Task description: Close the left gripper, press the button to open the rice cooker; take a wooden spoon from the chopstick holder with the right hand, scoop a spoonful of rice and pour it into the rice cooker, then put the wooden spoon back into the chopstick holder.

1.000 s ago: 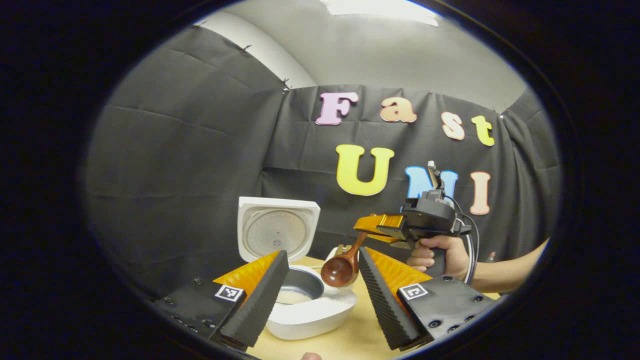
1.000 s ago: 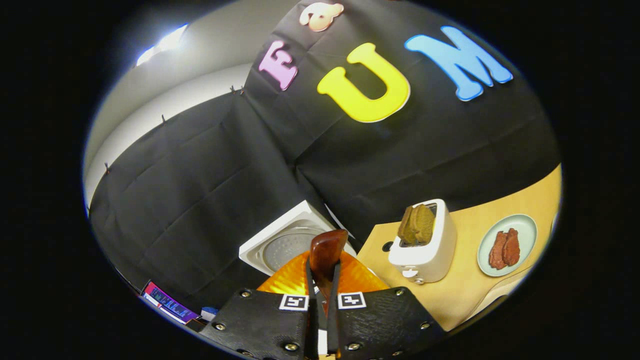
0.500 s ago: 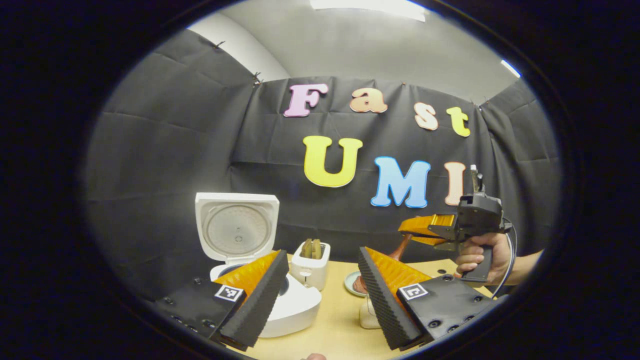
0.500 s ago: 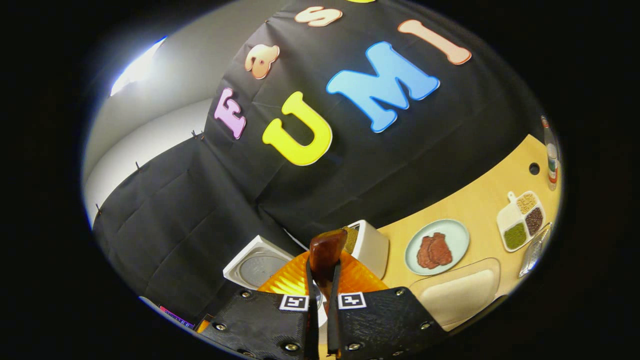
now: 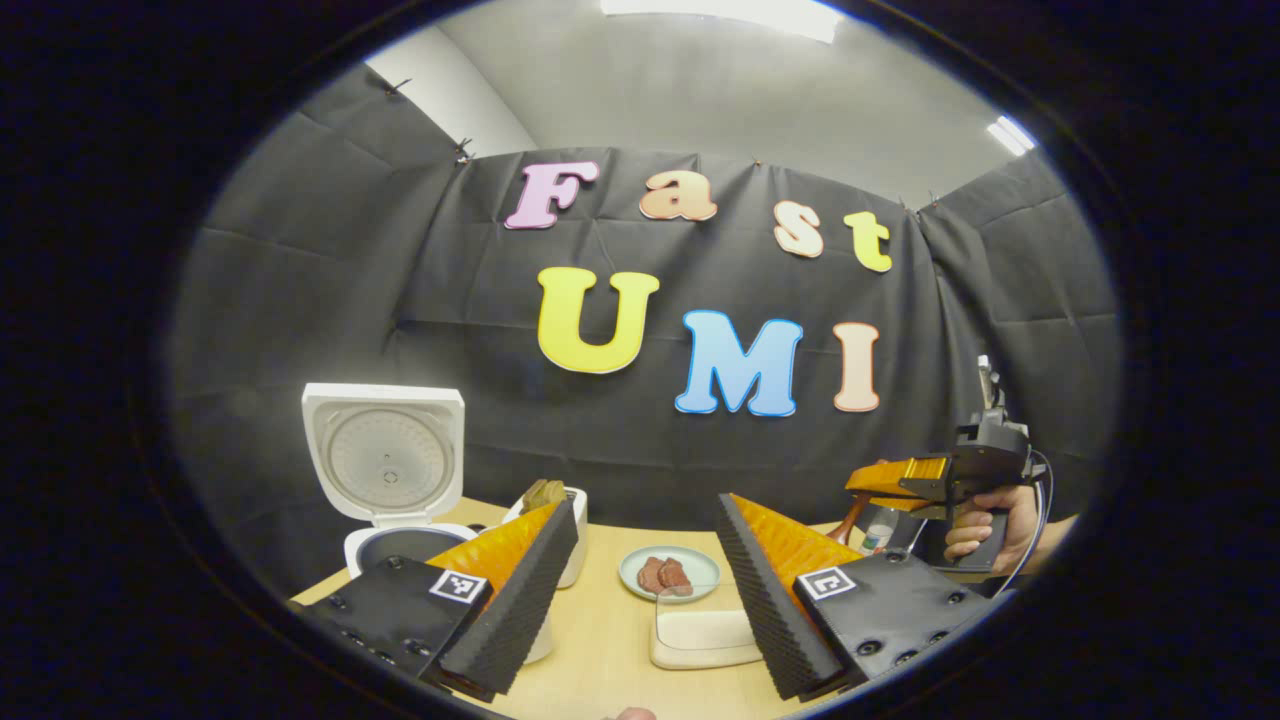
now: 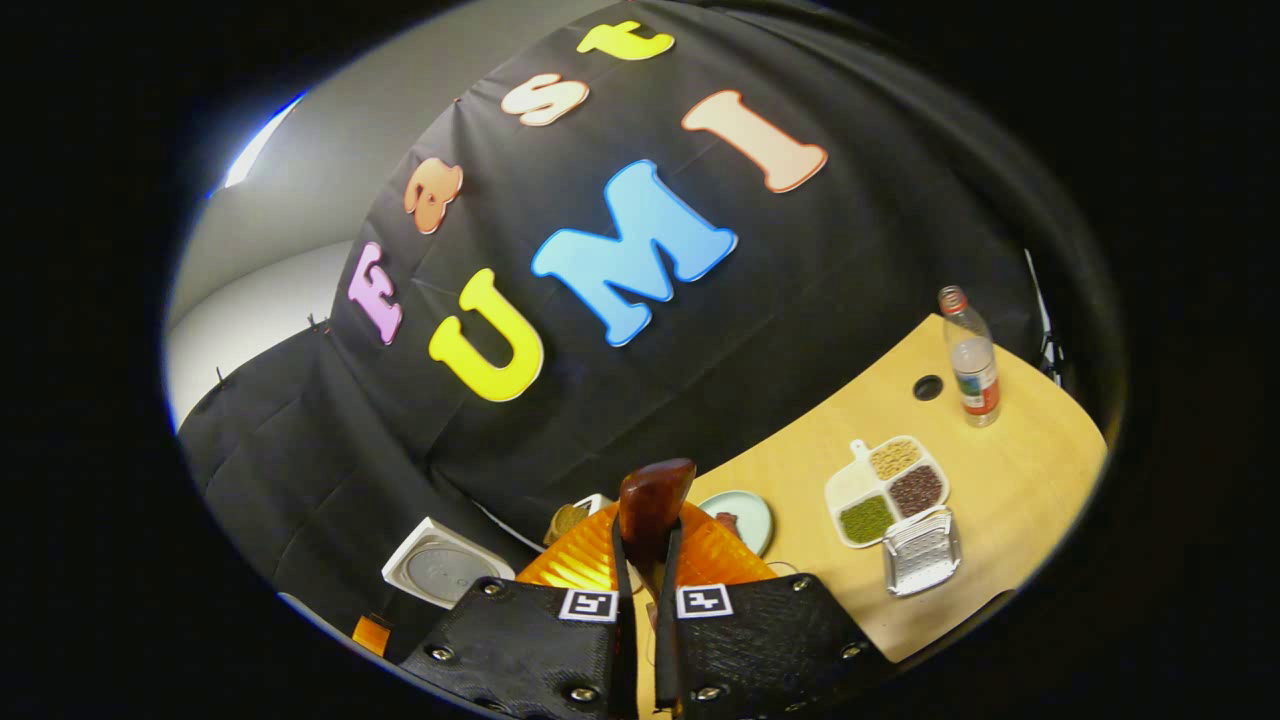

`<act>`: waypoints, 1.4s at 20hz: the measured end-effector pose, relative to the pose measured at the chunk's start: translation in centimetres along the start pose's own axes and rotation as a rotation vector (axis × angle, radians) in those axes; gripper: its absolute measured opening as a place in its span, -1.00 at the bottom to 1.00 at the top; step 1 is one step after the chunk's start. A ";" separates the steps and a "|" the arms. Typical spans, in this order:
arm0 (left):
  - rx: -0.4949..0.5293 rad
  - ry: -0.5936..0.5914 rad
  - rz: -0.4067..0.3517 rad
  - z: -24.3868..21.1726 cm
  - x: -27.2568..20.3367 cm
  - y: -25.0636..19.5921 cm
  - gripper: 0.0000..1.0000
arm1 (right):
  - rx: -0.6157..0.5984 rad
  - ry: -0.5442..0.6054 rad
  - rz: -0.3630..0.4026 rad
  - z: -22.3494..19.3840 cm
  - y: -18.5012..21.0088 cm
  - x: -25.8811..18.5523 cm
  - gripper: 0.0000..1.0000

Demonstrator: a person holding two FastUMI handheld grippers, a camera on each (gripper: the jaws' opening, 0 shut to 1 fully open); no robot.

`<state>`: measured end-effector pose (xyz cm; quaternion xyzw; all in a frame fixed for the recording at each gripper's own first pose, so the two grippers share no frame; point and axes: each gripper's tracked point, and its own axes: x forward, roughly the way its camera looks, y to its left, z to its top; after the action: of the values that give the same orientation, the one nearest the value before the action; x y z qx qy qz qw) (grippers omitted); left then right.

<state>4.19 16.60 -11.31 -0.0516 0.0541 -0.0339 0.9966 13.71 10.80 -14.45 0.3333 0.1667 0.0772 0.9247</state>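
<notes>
Both jaws: left gripper [image 5: 645,555] spread | right gripper [image 6: 640,560] pinching wooden spoon [image 6: 652,500] (handle hidden) | rice cooker [image 5: 385,465] base half-hidden

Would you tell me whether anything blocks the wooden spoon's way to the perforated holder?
Nothing visible does: the right tongs hold the wooden spoon above the table, and the perforated holder lies uncovered beside the divided dish.

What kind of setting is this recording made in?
Likely a staged kitchen booth: black cloth walls surround a wooden table holding an open rice cooker, a toaster and a plate of meat.
</notes>
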 end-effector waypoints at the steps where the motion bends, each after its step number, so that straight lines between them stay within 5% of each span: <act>1: 0.004 -0.002 -0.005 0.0 0.1 -0.5 0.92 | 0.014 -0.014 -0.032 0.7 -1.7 -0.5 -0.86; 10: 0.028 0.013 0.013 0.2 -1.0 -2.5 0.94 | 0.028 -0.119 -0.280 4.6 -13.7 -1.5 -0.86; 28: 0.047 0.059 0.087 -0.4 -3.6 -1.6 0.94 | -0.164 -0.043 -0.489 -3.4 -21.3 6.3 -0.85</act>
<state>0.50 15.28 -11.16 -0.0249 0.0849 0.0068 0.9961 18.99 -1.91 -32.20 0.2086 0.2157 -0.1424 0.9432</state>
